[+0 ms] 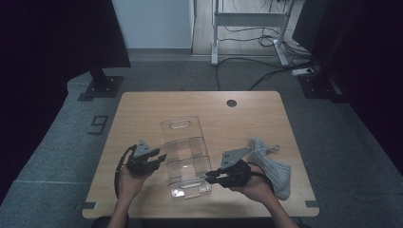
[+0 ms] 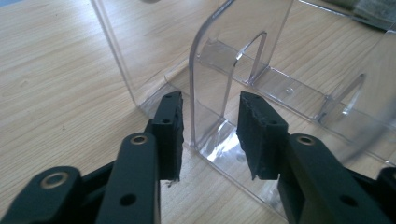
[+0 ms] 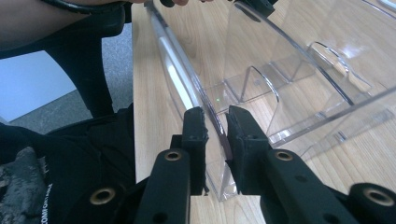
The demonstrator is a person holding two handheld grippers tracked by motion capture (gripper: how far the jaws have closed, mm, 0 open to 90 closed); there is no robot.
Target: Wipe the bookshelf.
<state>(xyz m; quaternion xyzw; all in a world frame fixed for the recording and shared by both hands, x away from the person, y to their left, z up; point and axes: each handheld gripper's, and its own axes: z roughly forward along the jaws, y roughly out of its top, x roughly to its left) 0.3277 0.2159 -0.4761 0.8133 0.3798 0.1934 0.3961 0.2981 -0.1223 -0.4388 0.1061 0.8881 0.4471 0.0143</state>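
item: clear bin, a see-through plastic organiser with inner dividers and a handle slot at its far end. it lies lengthwise at the middle of the worktop, centre of the high view, near end close to the worktop's front edge.

left gripper: lower left of the high view, at the bin's left wall. in the left gripper view its jaws stand spread to either side of a thin upright wall, with a gap showing on each side; nothing is pinched. left gripper.

right gripper: lower centre-right of the high view, at the bin's near right corner. in the right gripper view its jaws are drawn in on the bin's side wall near the corner, pinching it or very nearly so; a sliver of gap may remain on one side. right gripper.

other: grey cloth, right of the bin, just behind the right hand, lower right of the high view.

risks, judged:
- one-sided hold: with the left jaws slack, any lift or pull by the right alone would likely swing or tip the bin about its corner.
- slip: the wall is smooth and thin, gripped near its edge, so it could slide out.
- flex or crack: hard squeezing on thin plastic may bow the wall.
- edge: the near end sits close to the worktop's front; a tug toward the person could carry it over.
- cloth: the right forearm might drag it.
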